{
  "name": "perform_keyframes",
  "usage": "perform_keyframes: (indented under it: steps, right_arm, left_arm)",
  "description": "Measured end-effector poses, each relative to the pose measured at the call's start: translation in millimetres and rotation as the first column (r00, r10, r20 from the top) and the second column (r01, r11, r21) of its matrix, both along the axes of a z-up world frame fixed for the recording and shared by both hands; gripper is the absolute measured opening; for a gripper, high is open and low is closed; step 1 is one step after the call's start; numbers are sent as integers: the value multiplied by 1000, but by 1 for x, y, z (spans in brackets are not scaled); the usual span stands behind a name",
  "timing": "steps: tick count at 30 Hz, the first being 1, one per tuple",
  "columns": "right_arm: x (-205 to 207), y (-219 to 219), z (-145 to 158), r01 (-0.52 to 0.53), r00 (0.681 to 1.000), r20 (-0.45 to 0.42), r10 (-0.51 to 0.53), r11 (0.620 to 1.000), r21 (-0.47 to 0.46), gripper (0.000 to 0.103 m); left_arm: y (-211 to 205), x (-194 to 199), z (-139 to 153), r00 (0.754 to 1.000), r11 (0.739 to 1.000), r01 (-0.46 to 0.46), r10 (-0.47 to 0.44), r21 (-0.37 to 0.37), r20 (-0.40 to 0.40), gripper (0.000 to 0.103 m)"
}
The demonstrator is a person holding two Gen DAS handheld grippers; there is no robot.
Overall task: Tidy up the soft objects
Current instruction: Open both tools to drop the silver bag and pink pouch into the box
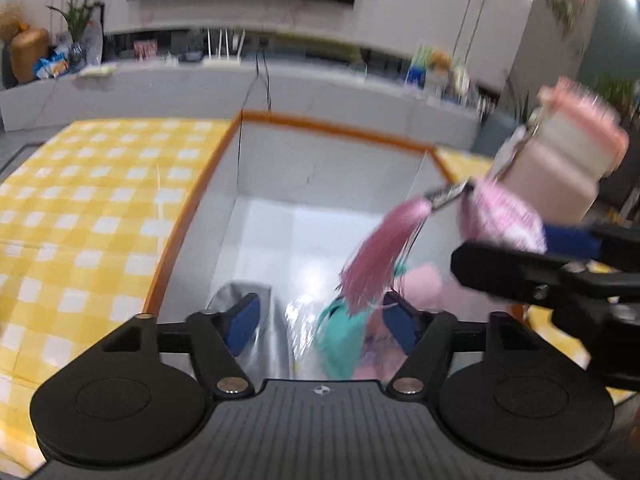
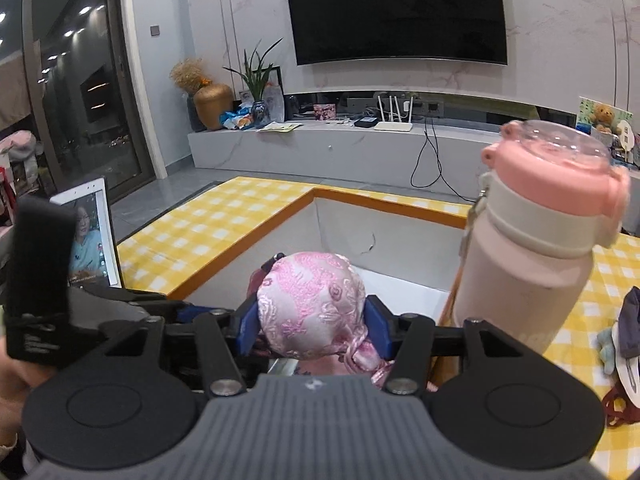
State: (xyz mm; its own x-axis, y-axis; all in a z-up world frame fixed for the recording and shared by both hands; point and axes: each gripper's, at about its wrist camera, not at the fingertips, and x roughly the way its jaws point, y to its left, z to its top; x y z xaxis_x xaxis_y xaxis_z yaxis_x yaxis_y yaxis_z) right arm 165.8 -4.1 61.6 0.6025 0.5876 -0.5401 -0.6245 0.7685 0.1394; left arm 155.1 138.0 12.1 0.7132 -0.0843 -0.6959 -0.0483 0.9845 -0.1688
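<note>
My right gripper [image 2: 314,326] is shut on a pink embroidered silk pouch [image 2: 316,304] and holds it over the white box [image 2: 344,224] with an orange rim. In the left wrist view the pouch [image 1: 502,216] hangs at the right, its pink tassel [image 1: 376,256] trailing into the box [image 1: 280,216]. My left gripper [image 1: 320,316] is open and empty, low over the box. Beneath it lie a grey soft item [image 1: 256,320], a teal one [image 1: 340,344] and pink ones [image 1: 424,284].
A pink-lidded bottle [image 2: 536,248] stands at the box's right edge on the yellow checked cloth [image 2: 208,228]. A tablet [image 2: 90,236] stands at the left. Dark and teal soft things [image 2: 624,332] lie at the far right. A TV console [image 2: 320,144] is behind.
</note>
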Motion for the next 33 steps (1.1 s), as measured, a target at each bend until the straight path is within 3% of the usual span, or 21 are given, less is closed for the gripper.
perform_keyframes:
  steps: [2, 8, 12, 14, 17, 20, 23, 25, 28, 33]
  right_arm:
    - [0, -4, 2, 11, 1000, 9, -11, 1000, 9, 55]
    - [0, -1, 3, 14, 999, 31, -14, 1000, 20, 54]
    - [3, 9, 1, 6, 999, 37, -6, 1000, 9, 52]
    - [6, 14, -2, 0, 999, 38, 1, 1000, -7, 45]
    - [10, 16, -7, 7, 1000, 27, -6, 1000, -24, 44]
    - [12, 17, -7, 37, 999, 20, -36, 999, -23, 57]
    - [12, 21, -10, 47, 998, 32, -45, 997, -69, 62]
    - [11, 30, -18, -26, 1000, -20, 24, 990, -137, 72]
    - [6, 51, -35, -128, 989, -107, 104, 961, -247, 70]
    - [27, 68, -49, -169, 949, -308, 62, 927, -334, 59]
  left_arm:
    - [1, -8, 4, 998, 1000, -13, 14, -20, 62, 96]
    - [-9, -28, 17, 984, 992, -3, -18, 123, 174, 96]
    - [-6, -33, 23, 976, 990, -22, -10, 139, 218, 96]
    - [-5, -37, 27, 970, 980, 8, -56, 199, 237, 96]
    - [-2, -39, 26, 966, 965, 6, -74, 263, 249, 96]
    - [11, -35, 25, 974, 978, -37, -11, 204, 228, 96]
    - [30, -33, 25, 972, 985, -110, 80, 130, 220, 96]
    - [41, -34, 27, 964, 982, -165, 141, 95, 226, 96]
    - [58, -41, 32, 947, 972, -234, 220, 33, 233, 96]
    - [74, -50, 37, 933, 965, -260, 258, -28, 252, 96]
